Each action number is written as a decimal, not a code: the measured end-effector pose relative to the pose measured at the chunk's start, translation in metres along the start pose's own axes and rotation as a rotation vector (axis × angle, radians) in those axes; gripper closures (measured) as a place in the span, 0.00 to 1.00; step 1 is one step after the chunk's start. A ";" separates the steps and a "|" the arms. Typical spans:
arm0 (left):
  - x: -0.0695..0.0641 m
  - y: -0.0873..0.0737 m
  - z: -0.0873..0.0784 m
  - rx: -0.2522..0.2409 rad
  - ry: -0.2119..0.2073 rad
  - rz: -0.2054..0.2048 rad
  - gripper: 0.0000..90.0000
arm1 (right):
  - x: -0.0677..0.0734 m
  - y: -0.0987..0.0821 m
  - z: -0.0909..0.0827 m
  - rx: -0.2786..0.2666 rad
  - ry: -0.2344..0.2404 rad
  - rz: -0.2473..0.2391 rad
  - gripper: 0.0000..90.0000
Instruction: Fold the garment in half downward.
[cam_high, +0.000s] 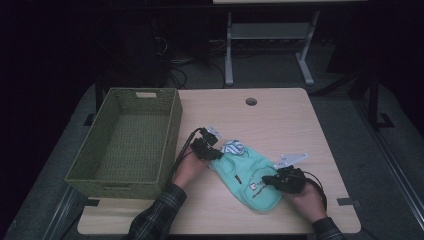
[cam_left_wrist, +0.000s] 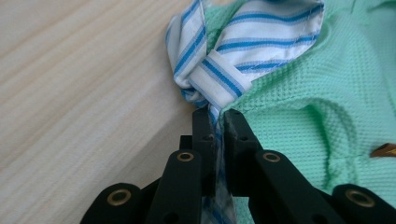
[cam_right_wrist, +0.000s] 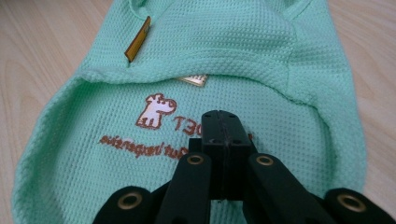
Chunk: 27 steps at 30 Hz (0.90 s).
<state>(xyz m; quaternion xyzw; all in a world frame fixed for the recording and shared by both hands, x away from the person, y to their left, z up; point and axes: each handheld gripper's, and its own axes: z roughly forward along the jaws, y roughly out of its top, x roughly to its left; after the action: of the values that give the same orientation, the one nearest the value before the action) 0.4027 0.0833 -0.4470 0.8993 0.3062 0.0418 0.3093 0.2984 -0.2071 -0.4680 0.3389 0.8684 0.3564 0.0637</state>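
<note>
Mint-green waffle-knit shirt (cam_high: 245, 175) lies flat on wooden desk (cam_high: 280, 115) beside green wicker basket (cam_high: 125, 140). Your left tool (cam_left_wrist: 217, 116) pinches its blue-striped collar lining (cam_left_wrist: 243, 46); right tool (cam_right_wrist: 223, 122) is clamped shut at hem w/ fabric, prob. ready to fold.

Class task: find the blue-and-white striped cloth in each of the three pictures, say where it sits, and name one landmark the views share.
High view: the striped cloth lies mid-table at the upper left end of the green garment, by the left gripper.
Left gripper view: top centre, running down between the shut jaws.
Right gripper view: not in it.
Shared landmark: the green garment.
</note>
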 end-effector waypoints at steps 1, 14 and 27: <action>0.000 0.001 -0.002 -0.007 0.000 -0.002 0.94 | 0.000 0.000 0.000 -0.003 0.002 0.003 1.00; -0.013 0.011 -0.032 -0.120 -0.007 0.025 0.94 | 0.001 0.001 0.001 0.002 -0.005 -0.005 1.00; -0.025 0.020 -0.049 -0.171 -0.022 0.058 0.94 | 0.001 0.018 -0.003 -0.066 -0.008 -0.011 1.00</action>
<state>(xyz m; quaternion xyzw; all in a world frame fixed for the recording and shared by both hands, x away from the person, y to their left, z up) 0.3801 0.0820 -0.3933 0.8786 0.2717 0.0669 0.3870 0.3064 -0.1988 -0.4533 0.3332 0.8577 0.3832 0.0803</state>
